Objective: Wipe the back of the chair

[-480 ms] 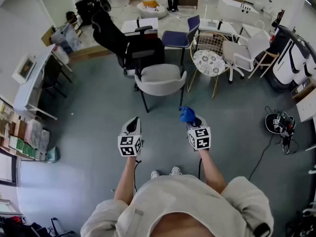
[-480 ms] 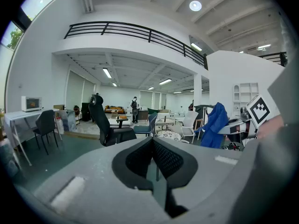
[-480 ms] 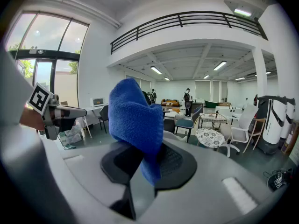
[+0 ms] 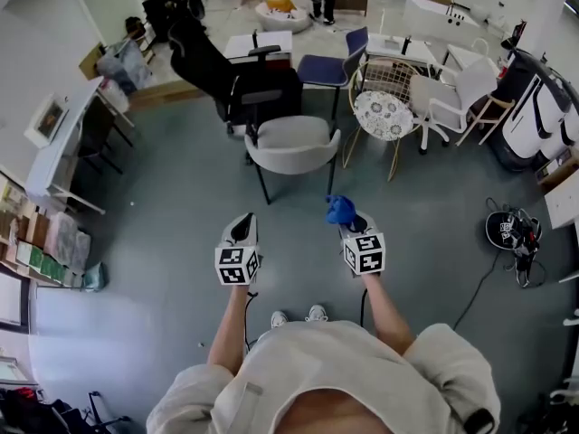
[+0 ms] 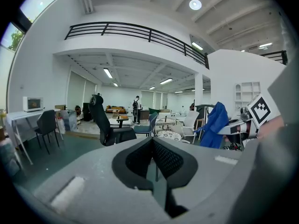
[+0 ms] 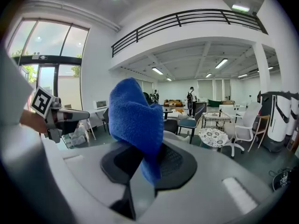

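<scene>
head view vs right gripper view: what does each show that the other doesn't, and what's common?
Only the head view: the person's torso and shoes, and the right gripper from above with its marker cube. Only the right gripper view: the balcony railing, the tall windows, and the jaws close up, shut on the blue cloth. Both: the blue cloth, the left gripper and the floral-seat chair.
</scene>
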Motion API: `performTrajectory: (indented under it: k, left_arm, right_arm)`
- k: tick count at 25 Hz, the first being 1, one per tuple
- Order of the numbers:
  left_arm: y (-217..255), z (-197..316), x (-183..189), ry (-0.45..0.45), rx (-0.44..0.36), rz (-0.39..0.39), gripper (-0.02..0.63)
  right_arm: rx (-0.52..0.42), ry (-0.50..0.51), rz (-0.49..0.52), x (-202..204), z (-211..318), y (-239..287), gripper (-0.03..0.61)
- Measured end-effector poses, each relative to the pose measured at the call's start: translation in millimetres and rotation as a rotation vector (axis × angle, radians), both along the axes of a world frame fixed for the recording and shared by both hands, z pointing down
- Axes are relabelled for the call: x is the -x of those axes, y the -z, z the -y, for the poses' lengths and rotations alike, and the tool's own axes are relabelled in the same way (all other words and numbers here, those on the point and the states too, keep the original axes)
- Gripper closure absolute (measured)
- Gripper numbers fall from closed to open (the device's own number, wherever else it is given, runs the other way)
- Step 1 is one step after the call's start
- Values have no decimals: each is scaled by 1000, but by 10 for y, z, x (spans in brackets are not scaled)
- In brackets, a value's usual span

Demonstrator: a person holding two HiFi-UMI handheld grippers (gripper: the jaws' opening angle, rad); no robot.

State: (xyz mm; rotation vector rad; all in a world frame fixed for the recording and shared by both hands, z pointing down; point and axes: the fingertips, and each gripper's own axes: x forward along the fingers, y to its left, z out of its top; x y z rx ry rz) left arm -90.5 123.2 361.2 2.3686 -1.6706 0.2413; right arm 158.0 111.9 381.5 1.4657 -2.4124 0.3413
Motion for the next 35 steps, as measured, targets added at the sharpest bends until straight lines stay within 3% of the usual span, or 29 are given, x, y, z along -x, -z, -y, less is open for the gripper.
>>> performTrajectory:
  k: [9, 19, 29, 35]
  left_arm:
    - [-67, -120, -247, 28, 19, 2, 610]
    - [-177, -141, -242, 51, 45, 13, 609]
    - [-240, 182, -143, 26, 45, 3, 611]
    - [-401, 538, 109, 2, 64, -23, 610]
  right_arm:
    - [25, 49, 5, -152, -40, -106, 497]
    - [45, 84, 12, -93, 15, -247, 497]
    - [55, 67, 3, 57, 240, -309, 497]
    - [73, 43, -15, 326, 556, -409, 497]
